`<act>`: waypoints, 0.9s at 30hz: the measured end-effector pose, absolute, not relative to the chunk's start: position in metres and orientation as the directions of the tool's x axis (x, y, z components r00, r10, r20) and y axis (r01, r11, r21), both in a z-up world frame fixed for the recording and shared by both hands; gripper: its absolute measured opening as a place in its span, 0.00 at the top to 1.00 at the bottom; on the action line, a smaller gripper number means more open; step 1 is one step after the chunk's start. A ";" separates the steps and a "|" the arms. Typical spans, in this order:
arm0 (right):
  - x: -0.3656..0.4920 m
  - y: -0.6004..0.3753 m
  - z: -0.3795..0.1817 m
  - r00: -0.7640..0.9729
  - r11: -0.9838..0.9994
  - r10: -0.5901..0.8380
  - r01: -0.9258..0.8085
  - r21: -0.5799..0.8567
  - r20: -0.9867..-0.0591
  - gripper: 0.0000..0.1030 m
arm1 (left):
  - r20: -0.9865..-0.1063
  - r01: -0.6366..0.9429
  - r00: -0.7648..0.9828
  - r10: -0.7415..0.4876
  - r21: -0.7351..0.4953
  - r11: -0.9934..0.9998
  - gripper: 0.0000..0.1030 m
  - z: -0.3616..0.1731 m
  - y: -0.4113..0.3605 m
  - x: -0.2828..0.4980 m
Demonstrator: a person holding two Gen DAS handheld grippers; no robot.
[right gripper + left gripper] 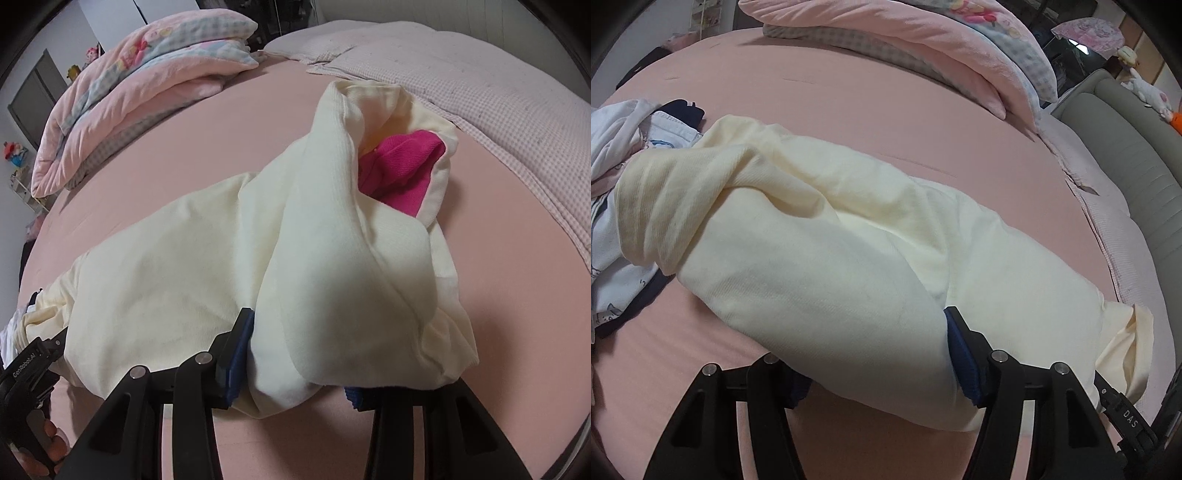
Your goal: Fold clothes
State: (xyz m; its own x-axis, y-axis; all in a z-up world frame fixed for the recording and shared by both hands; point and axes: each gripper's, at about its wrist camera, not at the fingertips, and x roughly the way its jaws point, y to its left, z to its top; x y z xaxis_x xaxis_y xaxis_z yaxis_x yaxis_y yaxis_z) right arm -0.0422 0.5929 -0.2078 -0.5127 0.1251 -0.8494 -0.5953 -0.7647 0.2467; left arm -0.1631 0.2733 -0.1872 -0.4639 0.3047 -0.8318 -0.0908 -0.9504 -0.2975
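Now the largest thing is the bed [871, 122], with its pink sheet reaching far ahead of both tongs. Across it, directly in front of the tongs, lies the cream garment [820, 236], bunched in a long roll and not flat at all. The left tongs [877, 354] are closed on its near edge: the cloth fills the gap, with the blue pads against it on both sides. The right tongs [295, 354] hold the same edge in the same manner, a little further along, so the garment hangs between the two grips. Ahead of the right tongs the far end opens, and a magenta lining [400, 170] shows inside it. Beyond the left tongs, toward their left side, a pile of other clothes [617, 177] waits, touching the cream cloth. Far ahead of both tongs rests a folded quilt [140, 77]. I judge that the step in hand is the lifting and spreading of the garment, before any fold is made. The next move calls for pulling the two grips apart, so the edge becomes straight, and then laying the cloth flat on the sheet.
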 end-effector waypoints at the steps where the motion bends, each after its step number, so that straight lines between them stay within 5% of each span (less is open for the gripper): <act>1: -0.041 0.593 -0.207 -0.518 -0.763 0.125 -0.595 0.252 -0.846 0.62 | -0.829 -0.094 -0.468 0.306 -0.297 -0.950 0.43 -0.186 0.273 -0.163; 7: -0.039 0.589 -0.195 -0.532 -0.784 0.149 -0.578 0.228 -0.834 0.69 | -0.803 -0.147 -0.533 0.267 -0.222 -0.964 0.54 -0.168 0.283 -0.154; 27: 0.004 0.559 -0.168 -0.528 -0.831 0.187 -0.535 0.153 -0.828 0.71 | -0.796 -0.234 -0.517 0.313 -0.220 -0.947 0.55 -0.151 0.255 -0.118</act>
State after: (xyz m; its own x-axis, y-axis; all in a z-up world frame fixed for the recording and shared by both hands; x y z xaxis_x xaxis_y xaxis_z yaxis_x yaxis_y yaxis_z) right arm 0.0039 0.5591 -0.1678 -0.5282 0.1870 -0.8283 -0.5349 -0.8308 0.1535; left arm -0.1176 0.2545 -0.1509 -0.5171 0.3134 -0.7965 -0.2345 -0.9468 -0.2203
